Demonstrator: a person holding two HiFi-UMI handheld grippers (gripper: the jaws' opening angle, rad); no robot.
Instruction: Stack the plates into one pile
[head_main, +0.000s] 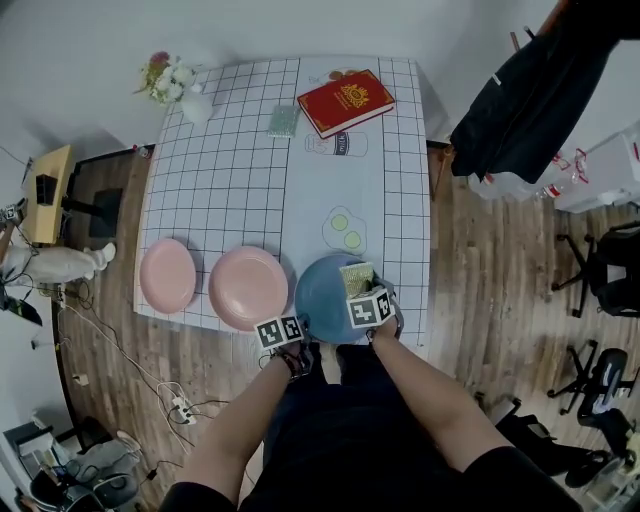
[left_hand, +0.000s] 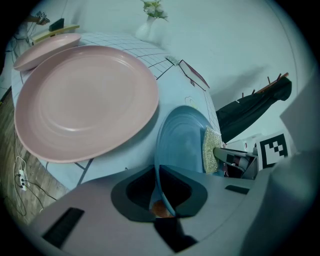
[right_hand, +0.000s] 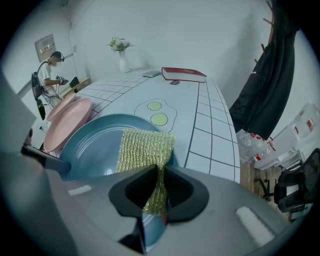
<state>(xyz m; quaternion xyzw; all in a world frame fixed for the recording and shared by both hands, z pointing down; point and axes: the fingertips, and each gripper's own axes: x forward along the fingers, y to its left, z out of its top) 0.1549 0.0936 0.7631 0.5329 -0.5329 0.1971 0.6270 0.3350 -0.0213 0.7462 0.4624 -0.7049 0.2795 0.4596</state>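
A blue plate (head_main: 325, 290) lies at the table's near edge, right of two pink plates (head_main: 247, 287) (head_main: 167, 274) that sit side by side. My left gripper (head_main: 300, 328) has the blue plate's near left rim (left_hand: 182, 142) pinched between its jaws (left_hand: 159, 192). A gold scouring cloth (head_main: 356, 277) lies over the plate's right side. My right gripper (right_hand: 159, 192) is shut on that cloth (right_hand: 145, 147), just above the plate's rim (right_hand: 95, 145). The nearer pink plate (left_hand: 85, 100) fills the left gripper view.
A red book (head_main: 345, 100), a small green pad (head_main: 284, 120) and a vase of flowers (head_main: 180, 85) stand at the table's far end. A dark jacket (head_main: 520, 90) hangs to the right. A person (right_hand: 50, 75) stands far off to the left.
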